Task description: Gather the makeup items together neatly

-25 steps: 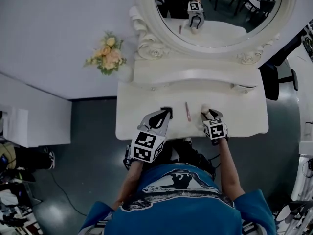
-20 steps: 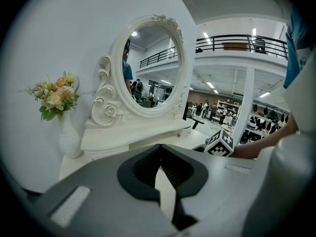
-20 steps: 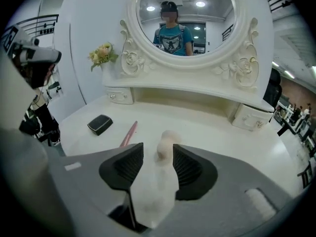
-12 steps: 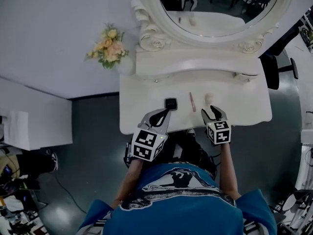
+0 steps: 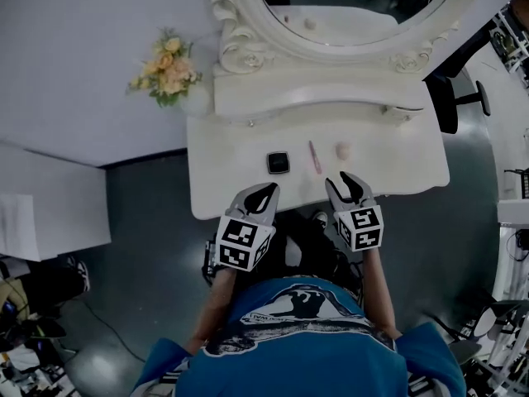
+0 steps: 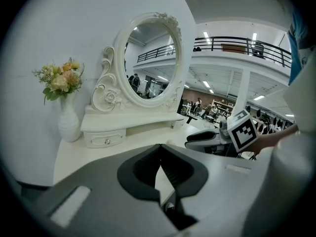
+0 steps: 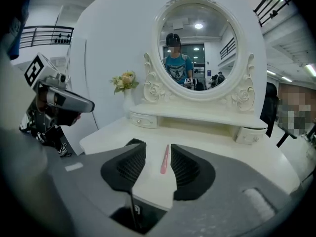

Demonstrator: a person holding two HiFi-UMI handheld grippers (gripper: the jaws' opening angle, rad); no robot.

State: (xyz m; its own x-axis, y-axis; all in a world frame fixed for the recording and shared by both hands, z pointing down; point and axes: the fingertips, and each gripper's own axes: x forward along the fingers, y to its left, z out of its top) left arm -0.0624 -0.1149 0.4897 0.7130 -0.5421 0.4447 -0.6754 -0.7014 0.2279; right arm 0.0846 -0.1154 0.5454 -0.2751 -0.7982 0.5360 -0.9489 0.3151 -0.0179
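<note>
Grey plastic jaws are seen pressed tip to tip on the left gripper [image 6: 159,149], with nothing caught between them. It is held low over the front edge of the white dressing table [image 5: 397,172]. The right gripper [image 5: 341,180] is held beside it at the same edge. Its ribbed dark jaws are parted and are closing, and nothing is touched by the pads. A slim pink stick [image 7: 164,160] is framed in the gap but lies on the tabletop beyond the tips.

In the head view the pink stick is found between a black square compact [image 5: 278,163] and a small round beige sponge [image 5: 343,150]. The three are laid in a row across the middle of the top, near one another but apart. From the left gripper view the compact is hidden behind the gripper's own body.

The ornate white oval mirror [image 5: 355,15] is cut off by the upper edge of the head view. What kind of cosmetic the stick is cannot be made out. Bare tabletop is left on both sides of the row, out to the table's side edges. A white vase [image 6: 69,125] with a bunch of pale flowers [image 5: 165,69] is set at the far left corner against the wall. A black office chair [image 5: 450,106] is partly hidden behind the right end.
</note>
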